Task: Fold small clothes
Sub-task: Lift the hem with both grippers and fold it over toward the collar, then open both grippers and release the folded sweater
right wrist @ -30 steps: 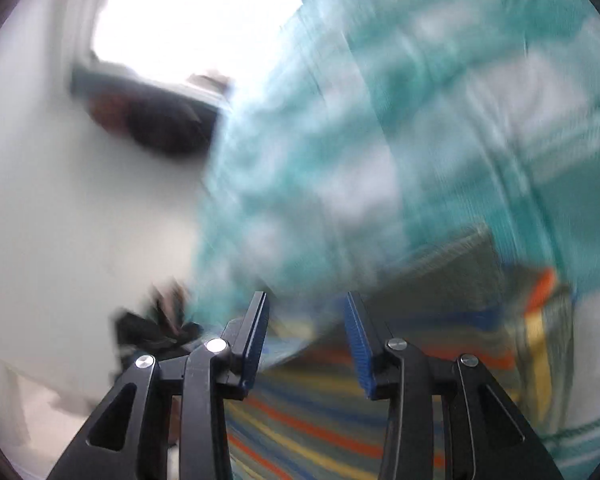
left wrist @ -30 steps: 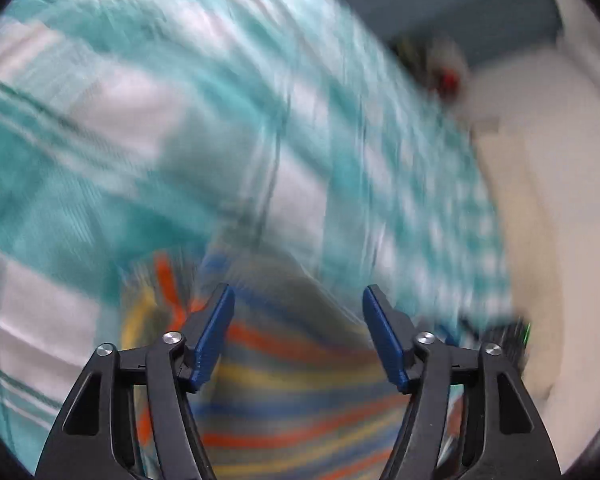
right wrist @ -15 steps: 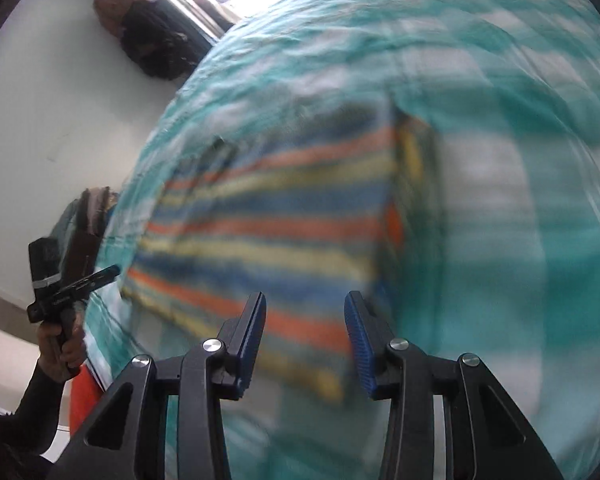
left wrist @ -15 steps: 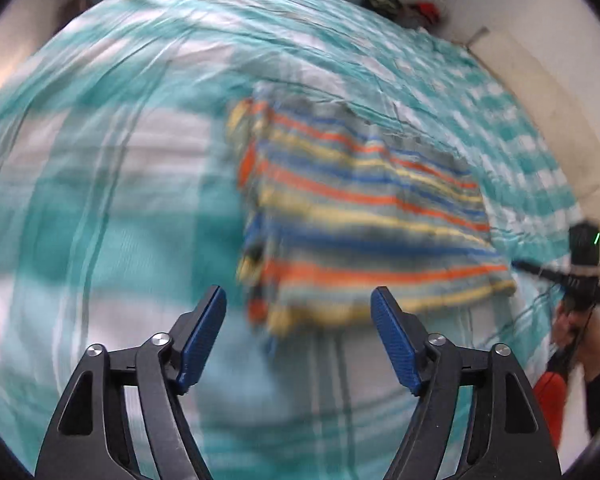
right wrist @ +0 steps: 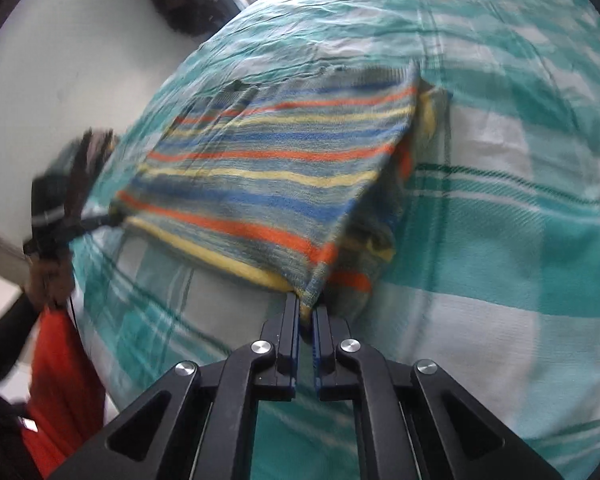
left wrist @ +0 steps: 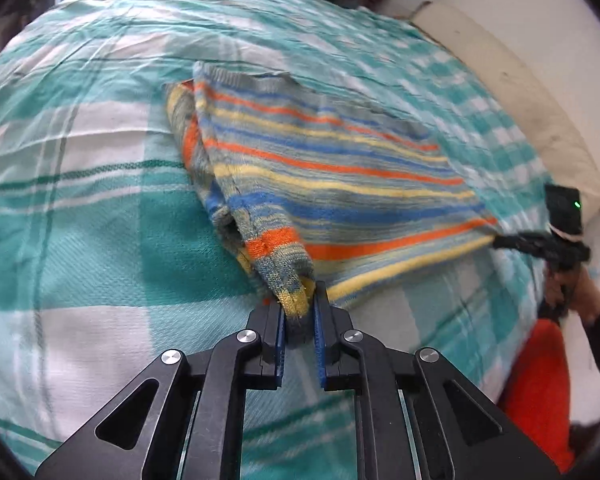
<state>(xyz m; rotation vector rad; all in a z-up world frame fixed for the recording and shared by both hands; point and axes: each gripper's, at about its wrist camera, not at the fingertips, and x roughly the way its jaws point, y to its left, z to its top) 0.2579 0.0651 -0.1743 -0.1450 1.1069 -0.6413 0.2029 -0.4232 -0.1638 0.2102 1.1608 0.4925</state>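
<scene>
Left gripper (left wrist: 300,316): has just closed, pinching the near left corner of the sweater (left wrist: 324,168)
Right gripper (right wrist: 307,312): has just closed, pinching the near right corner
Sweater: on the bed (left wrist: 100,208), stretching away from both grippers; the far hem is the fold's likely target

I see the striped knit garment (left wrist: 324,168) lying mostly flat on the checked bedspread (left wrist: 80,208), banded in orange, yellow, blue and grey-green. Its near edge runs from six o'clock toward three, with both near corners lifted, and folded layers bunch along its nine o'clock side.
</scene>
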